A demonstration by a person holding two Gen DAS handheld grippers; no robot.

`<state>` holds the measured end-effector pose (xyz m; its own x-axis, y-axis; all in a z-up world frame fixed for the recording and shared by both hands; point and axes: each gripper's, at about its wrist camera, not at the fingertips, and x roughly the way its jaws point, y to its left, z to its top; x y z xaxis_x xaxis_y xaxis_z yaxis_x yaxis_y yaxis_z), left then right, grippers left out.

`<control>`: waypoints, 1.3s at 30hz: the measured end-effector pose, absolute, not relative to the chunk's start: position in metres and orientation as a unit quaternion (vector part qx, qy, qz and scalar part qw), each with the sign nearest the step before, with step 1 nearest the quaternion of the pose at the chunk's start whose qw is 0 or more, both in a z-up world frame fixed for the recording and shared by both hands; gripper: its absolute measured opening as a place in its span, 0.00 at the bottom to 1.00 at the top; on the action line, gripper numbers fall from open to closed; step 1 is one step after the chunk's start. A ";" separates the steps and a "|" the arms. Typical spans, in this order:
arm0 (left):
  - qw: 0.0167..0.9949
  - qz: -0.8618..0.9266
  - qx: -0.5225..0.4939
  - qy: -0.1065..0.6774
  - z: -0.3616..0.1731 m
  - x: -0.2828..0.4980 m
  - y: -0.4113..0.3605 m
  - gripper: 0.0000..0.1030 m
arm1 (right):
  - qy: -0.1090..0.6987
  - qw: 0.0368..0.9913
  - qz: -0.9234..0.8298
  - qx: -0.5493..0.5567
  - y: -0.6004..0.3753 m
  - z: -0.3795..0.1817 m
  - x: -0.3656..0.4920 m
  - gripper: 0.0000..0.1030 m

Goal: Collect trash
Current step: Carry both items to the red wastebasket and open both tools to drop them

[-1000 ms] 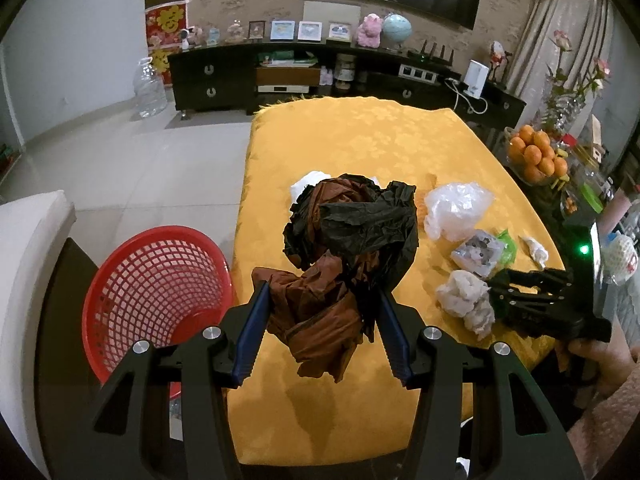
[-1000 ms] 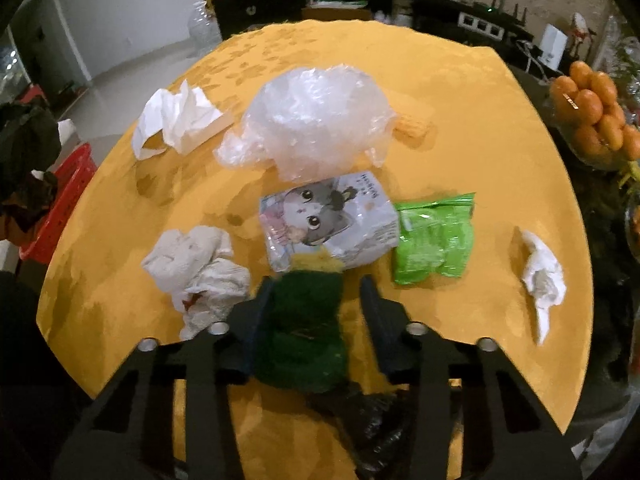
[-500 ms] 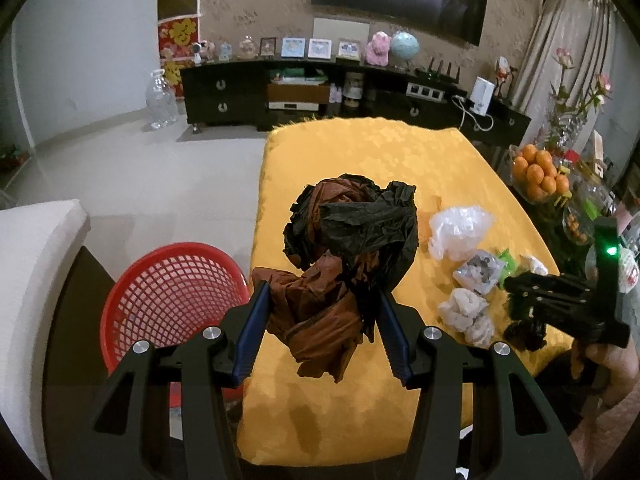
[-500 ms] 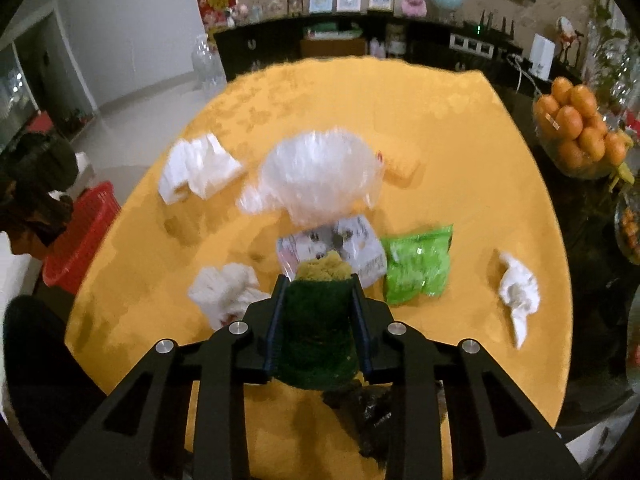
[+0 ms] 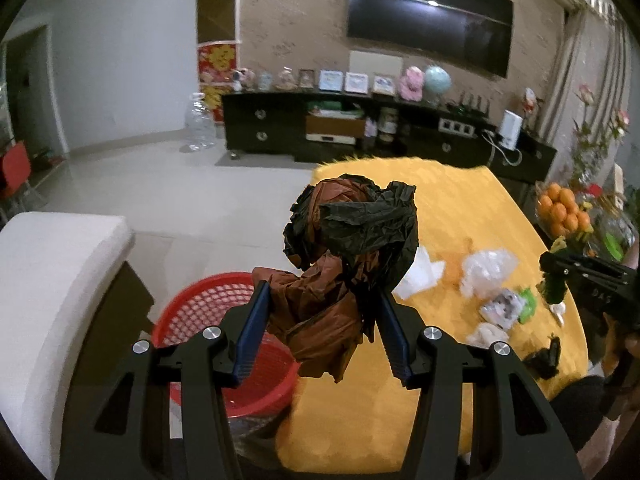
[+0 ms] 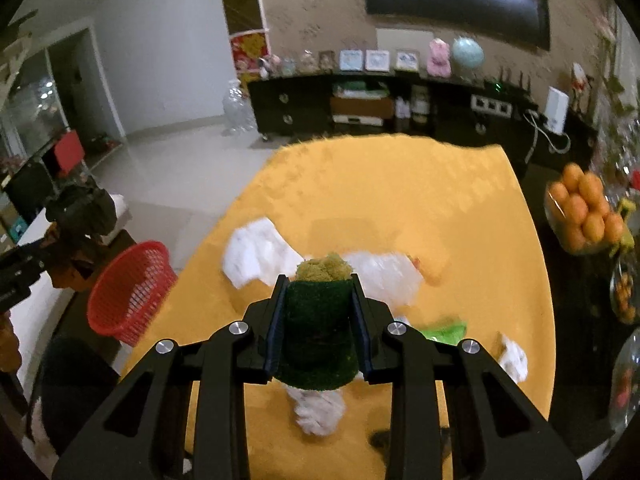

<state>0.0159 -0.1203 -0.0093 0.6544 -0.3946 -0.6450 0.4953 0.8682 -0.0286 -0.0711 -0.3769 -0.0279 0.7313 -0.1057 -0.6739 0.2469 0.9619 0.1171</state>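
Observation:
My left gripper (image 5: 322,300) is shut on a crumpled black and brown plastic bag (image 5: 348,248), held in the air beside the table's left edge, above and right of the red mesh basket (image 5: 208,320). My right gripper (image 6: 318,288) is shut on a green and yellow sponge (image 6: 318,320), lifted above the yellow table (image 6: 380,200). On the table lie white tissues (image 6: 256,252), a clear plastic bag (image 5: 486,264), a cat-print packet (image 5: 502,306), a green wrapper (image 6: 446,330) and a small black scrap (image 5: 546,356).
The basket (image 6: 128,300) stands on a dark chair left of the table. A white cushion (image 5: 52,280) is further left. A bowl of oranges (image 6: 584,208) sits at the right. A black TV cabinet (image 5: 360,128) lines the far wall.
Both grippers have risen and drawn back from the table. The right gripper closed on the sponge and lifted it. The left has shifted left toward the basket with the bag.

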 end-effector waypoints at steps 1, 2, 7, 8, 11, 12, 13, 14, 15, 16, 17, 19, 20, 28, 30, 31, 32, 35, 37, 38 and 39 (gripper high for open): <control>0.909 -0.239 0.073 0.334 -0.007 0.017 -0.116 0.49 | 0.351 0.927 -0.091 0.097 -0.373 -0.024 -0.067 0.28; 0.912 -0.230 0.070 0.331 -0.005 0.017 -0.110 0.49 | 0.348 0.929 -0.085 0.094 -0.368 -0.020 -0.063 0.28; 0.923 -0.194 0.056 0.327 0.004 0.022 -0.084 0.49 | 0.337 0.937 -0.053 0.079 -0.344 -0.002 -0.040 0.28; 0.926 -0.183 0.052 0.327 0.006 0.024 -0.076 0.49 | 0.336 0.938 -0.044 0.076 -0.337 0.000 -0.034 0.28; 0.929 -0.159 0.045 0.330 0.009 0.026 -0.059 0.49 | 0.335 0.940 -0.018 0.066 -0.317 0.006 -0.018 0.28; 0.930 -0.153 0.044 0.331 0.010 0.027 -0.056 0.49 | 0.334 0.940 -0.011 0.064 -0.311 0.008 -0.013 0.28; 0.931 -0.144 0.041 0.333 0.010 0.028 -0.050 0.49 | 0.334 0.940 -0.005 0.062 -0.306 0.009 -0.009 0.28; 0.931 -0.139 0.039 0.335 0.010 0.029 -0.044 0.49 | 0.334 0.941 0.004 0.059 -0.299 0.011 -0.003 0.28; 0.931 -0.133 0.037 0.338 0.010 0.031 -0.039 0.49 | 0.334 0.941 0.012 0.057 -0.293 0.012 0.001 0.28; 0.931 -0.128 0.035 0.340 0.009 0.032 -0.034 0.49 | 0.334 0.941 0.018 0.054 -0.287 0.012 0.006 0.28; 0.931 -0.122 0.031 0.344 0.008 0.033 -0.030 0.49 | 0.334 0.941 0.028 0.051 -0.279 0.013 0.012 0.28; 0.930 -0.112 0.026 0.349 0.007 0.035 -0.020 0.49 | 0.336 0.940 0.043 0.044 -0.265 0.014 0.022 0.28; 0.929 -0.109 0.024 0.352 0.006 0.037 -0.016 0.49 | 0.337 0.939 0.050 0.040 -0.259 0.015 0.026 0.28; 0.913 -0.097 -0.003 0.396 -0.015 0.062 -0.001 0.49 | 0.350 0.932 0.093 0.025 -0.213 0.007 0.054 0.28; 0.907 -0.098 -0.012 0.410 -0.024 0.067 0.002 0.49 | 0.357 0.928 0.102 0.023 -0.204 0.001 0.062 0.28; 0.904 -0.097 -0.017 0.416 -0.029 0.069 0.005 0.49 | 0.363 0.926 0.106 0.022 -0.200 -0.003 0.068 0.28; 0.901 -0.097 -0.021 0.423 -0.034 0.072 0.007 0.49 | 0.366 0.924 0.109 0.023 -0.194 -0.006 0.071 0.28; 0.893 -0.093 -0.026 0.440 -0.050 0.082 0.011 0.49 | 0.379 0.918 0.116 0.027 -0.186 -0.018 0.085 0.28; 0.886 -0.091 -0.028 0.453 -0.060 0.089 0.010 0.49 | 0.387 0.914 0.118 0.027 -0.179 -0.026 0.093 0.28; 0.884 -0.090 -0.029 0.458 -0.065 0.092 0.010 0.49 | 0.393 0.911 0.119 0.026 -0.176 -0.031 0.100 0.28; 0.881 -0.089 -0.030 0.464 -0.069 0.095 0.008 0.49 | 0.397 0.910 0.121 0.025 -0.174 -0.034 0.103 0.28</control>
<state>0.0949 0.0079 -0.0692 0.5539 -0.1844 -0.8119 0.1293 0.9824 -0.1349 0.1028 -0.1739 -0.0343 0.6556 0.2394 -0.7161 -0.2002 0.9696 0.1409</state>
